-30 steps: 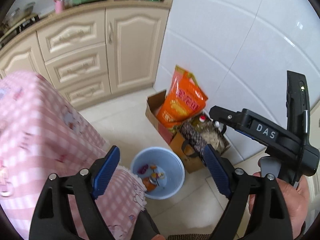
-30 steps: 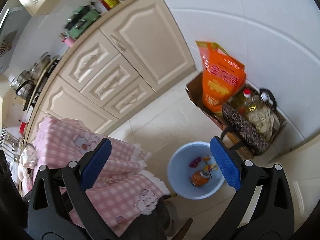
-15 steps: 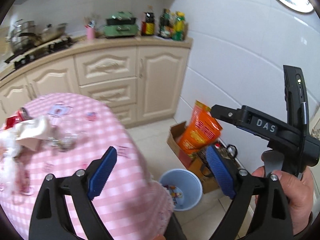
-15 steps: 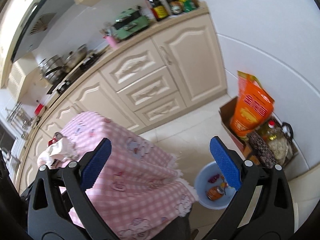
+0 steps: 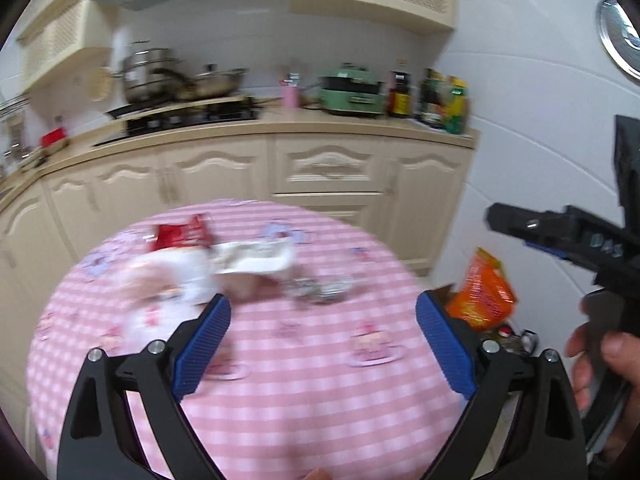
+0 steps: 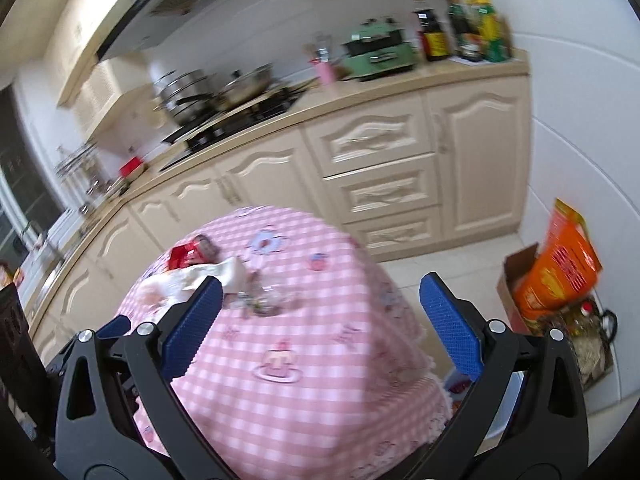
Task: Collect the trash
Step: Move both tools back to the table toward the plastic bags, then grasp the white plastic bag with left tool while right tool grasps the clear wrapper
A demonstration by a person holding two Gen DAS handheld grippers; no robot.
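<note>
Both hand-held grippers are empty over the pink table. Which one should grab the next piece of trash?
Probably left. The left hand-held gripper faces the trash pile nearly head-on; the right hand-held gripper sees it off to its left.

Both wrist views look forward and downward over the pink-checked bench (image 5: pixel 320 380) (image 6: pixel 304 360) toward the kitchen cabinets (image 5: pixel 328 168) (image 6: pixel 372 140), sharing both; the right view is rolled.

Cream cabinets (image 5: pixel 328 168) are seen along the far wall, a stove (image 5: pixel 188 116) on top with steel pots (image 5: pixel 148 76). A green appliance (image 5: pixel 352 92) is set beside dark bottles (image 5: pixel 400 94). An orange bag (image 6: pixel 560 268) is propped in a cardboard box (image 6: pixel 516 276) on the floor.
</note>
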